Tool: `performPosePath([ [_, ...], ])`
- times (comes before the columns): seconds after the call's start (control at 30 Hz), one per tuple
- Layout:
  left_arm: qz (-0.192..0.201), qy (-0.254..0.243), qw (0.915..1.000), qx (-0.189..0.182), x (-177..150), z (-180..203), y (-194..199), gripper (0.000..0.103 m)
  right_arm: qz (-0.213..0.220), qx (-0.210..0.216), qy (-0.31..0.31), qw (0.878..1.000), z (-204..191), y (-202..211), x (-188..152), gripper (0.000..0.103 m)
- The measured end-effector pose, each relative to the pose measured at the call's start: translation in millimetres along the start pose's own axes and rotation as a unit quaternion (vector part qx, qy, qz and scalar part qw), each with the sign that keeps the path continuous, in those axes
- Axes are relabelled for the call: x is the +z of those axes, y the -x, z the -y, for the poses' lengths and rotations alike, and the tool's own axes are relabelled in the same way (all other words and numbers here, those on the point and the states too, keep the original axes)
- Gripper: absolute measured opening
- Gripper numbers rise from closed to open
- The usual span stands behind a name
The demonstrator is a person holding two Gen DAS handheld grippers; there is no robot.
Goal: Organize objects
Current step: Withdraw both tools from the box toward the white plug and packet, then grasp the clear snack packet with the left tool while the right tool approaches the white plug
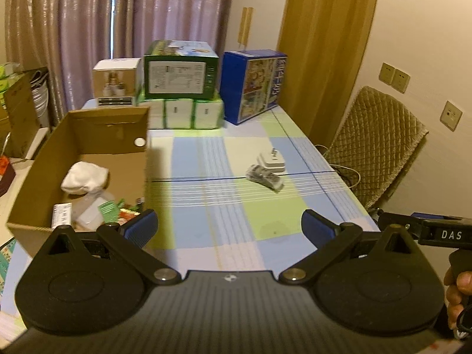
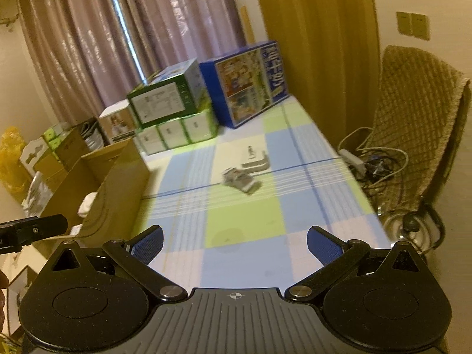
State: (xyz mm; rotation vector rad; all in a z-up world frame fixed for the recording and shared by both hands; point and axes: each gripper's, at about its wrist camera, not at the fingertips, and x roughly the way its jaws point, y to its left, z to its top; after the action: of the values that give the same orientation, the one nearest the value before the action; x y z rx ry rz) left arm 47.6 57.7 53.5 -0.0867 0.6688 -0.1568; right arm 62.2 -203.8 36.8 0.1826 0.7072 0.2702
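Packet (image 1: 264, 177) lies mid-table on the checked cloth (image 1: 206, 206), touching or just beside the white adapter (image 1: 272, 160) behind it; long axis runs diagonally, near end to the right. It sits ahead of both sets of jaws, well apart from each. Left gripper (image 1: 228, 227) and right gripper (image 2: 234, 243) both stand wide open, holding nothing. Packet lies right of the left gripper's centreline, about centred for the right, judged better placed. Box (image 1: 85, 147) stands at left
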Motion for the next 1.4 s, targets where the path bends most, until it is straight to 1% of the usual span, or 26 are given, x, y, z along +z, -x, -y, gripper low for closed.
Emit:
performPosePath([
  [0.13,-0.007,-0.003,1.0,-0.006,4.4,12.1,-16.3,0.102,0.007,-0.009,-0.01,1.0,14.7,-4.0,7.1,0.101],
  [0.3,-0.015,-0.005,0.9998,0.009,11.3,24.9,-42.4,0.102,0.012,-0.017,0.0,1.0,29.2,-18.1,16.1,0.101],
  [0.47,-0.026,-0.007,0.9994,0.02,20.6,38.9,-78.0,0.102,0.004,-0.016,0.013,1.0,47.0,-47.7,27.3,0.101],
  [0.63,-0.037,-0.012,0.9991,0.019,25.0,52.4,-124.5,0.102,0.003,-0.023,0.022,0.999,66.3,-86.1,37.5,0.1],
  [0.7,-0.04,-0.009,0.999,0.02,24.6,57.0,-143.8,0.102,0.007,-0.025,0.015,1.0,76.0,-103.1,39.9,0.095],
  [0.77,-0.045,-0.004,0.9988,0.019,24.0,60.3,-167.1,0.101,0.006,-0.025,0.0,1.0,86.8,-120.9,42.1,0.08],
  [0.87,-0.053,0.003,0.9984,0.018,22.0,63.0,-200.4,0.101,-0.007,-0.025,-0.007,1.0,96.3,-151.8,44.8,0.072],
  [1.0,-0.061,0.012,0.9979,0.02,21.1,62.7,-240.6,0.098,-0.017,-0.025,-0.004,1.0,101.8,-188.4,47.7,0.066],
  [1.07,-0.063,0.02,0.9976,0.022,22.8,61.5,-256.6,0.095,-0.022,-0.028,-0.003,0.999,104.7,-204.4,47.5,0.059],
  [1.17,-0.067,0.025,0.9972,0.022,24.9,62.4,-281.8,0.092,-0.03,-0.035,-0.003,0.999,110.8,-222.3,46.1,0.053],
  [1.27,-0.07,0.018,0.9972,0.019,26.6,66.3,-304.2,0.088,-0.031,-0.043,0.013,0.999,115.3,-236.6,47.0,0.053],
  [1.4,-0.069,0.024,0.9972,0.014,28.9,69.1,-329.1,0.082,-0.03,-0.047,0.037,0.998,120.7,-252.2,44.1,0.053],
])
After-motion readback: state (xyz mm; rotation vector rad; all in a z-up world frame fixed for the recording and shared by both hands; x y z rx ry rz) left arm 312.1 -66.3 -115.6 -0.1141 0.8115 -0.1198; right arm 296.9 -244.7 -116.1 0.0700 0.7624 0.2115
